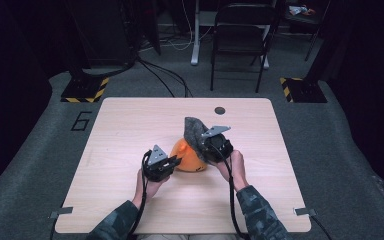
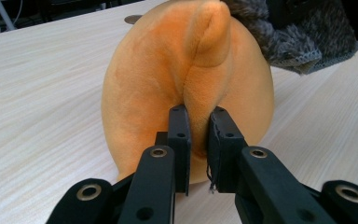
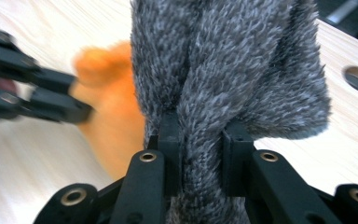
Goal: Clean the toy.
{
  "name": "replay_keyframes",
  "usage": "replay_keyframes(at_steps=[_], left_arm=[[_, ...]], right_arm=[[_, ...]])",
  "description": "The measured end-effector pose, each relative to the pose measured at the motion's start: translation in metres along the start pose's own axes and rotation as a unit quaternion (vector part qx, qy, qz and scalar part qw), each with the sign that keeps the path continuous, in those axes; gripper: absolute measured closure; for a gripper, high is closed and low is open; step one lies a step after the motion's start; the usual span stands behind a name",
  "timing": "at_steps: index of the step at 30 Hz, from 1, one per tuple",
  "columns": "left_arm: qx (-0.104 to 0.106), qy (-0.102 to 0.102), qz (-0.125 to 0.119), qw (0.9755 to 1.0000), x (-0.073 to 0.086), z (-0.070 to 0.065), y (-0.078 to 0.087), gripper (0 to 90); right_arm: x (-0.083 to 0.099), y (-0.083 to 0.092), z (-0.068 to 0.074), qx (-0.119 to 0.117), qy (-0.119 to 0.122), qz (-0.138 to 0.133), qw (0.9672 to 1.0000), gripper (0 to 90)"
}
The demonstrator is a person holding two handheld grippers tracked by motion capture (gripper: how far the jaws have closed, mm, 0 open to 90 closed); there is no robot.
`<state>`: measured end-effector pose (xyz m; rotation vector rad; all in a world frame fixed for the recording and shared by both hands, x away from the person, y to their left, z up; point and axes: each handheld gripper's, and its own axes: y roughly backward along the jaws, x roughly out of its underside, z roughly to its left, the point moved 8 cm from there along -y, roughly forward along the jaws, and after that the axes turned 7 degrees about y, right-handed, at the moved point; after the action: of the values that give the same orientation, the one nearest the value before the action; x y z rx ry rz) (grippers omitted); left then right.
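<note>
An orange plush toy (image 1: 187, 156) sits on the table's middle. My left gripper (image 1: 172, 163) is shut on it: in the left gripper view the jaws pinch a fold of the orange plush toy (image 2: 186, 79) between the pads (image 2: 180, 135). A grey fuzzy cloth (image 1: 194, 131) is lifted over the toy's right side. My right gripper (image 1: 206, 146) is shut on that cloth; in the right gripper view a bunched strip of the grey fuzzy cloth (image 3: 233, 70) runs between the jaws, with the orange plush toy (image 3: 112, 107) and the left gripper's black jaws behind it.
The wooden table (image 1: 130, 125) has a round cable hole (image 1: 220, 110) near its far edge. A black folding chair (image 1: 240, 35) and cables stand on the floor beyond. Yellow-black striped bases (image 1: 86, 90) flank the far corners.
</note>
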<state>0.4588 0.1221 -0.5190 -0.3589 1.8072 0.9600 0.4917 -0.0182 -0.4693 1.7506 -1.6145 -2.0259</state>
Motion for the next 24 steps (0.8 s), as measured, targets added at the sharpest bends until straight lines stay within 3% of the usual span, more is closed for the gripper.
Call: replay_keyframes(at_steps=[5,11,20,24], left_arm=[[0.000,0.001,-0.001,1.0000,0.001,0.004,0.000,79.7],[-0.003,-0.001,-0.007,1.0000,0.002,0.005,-0.001,79.0],[-0.001,0.002,-0.006,1.0000,0.003,0.008,0.001,78.6],[-0.001,0.000,-0.006,1.0000,0.002,0.009,0.001,78.6]], right_arm=[[0.018,-0.009,-0.015,0.005,-0.022,0.033,0.9992,73.8],[0.044,-0.025,-0.031,-0.001,-0.058,0.070,0.9959,73.7],[0.075,-0.046,-0.042,-0.006,-0.091,0.129,0.9874,73.6],[0.063,-0.031,-0.047,0.014,-0.077,0.104,0.9915,73.9]])
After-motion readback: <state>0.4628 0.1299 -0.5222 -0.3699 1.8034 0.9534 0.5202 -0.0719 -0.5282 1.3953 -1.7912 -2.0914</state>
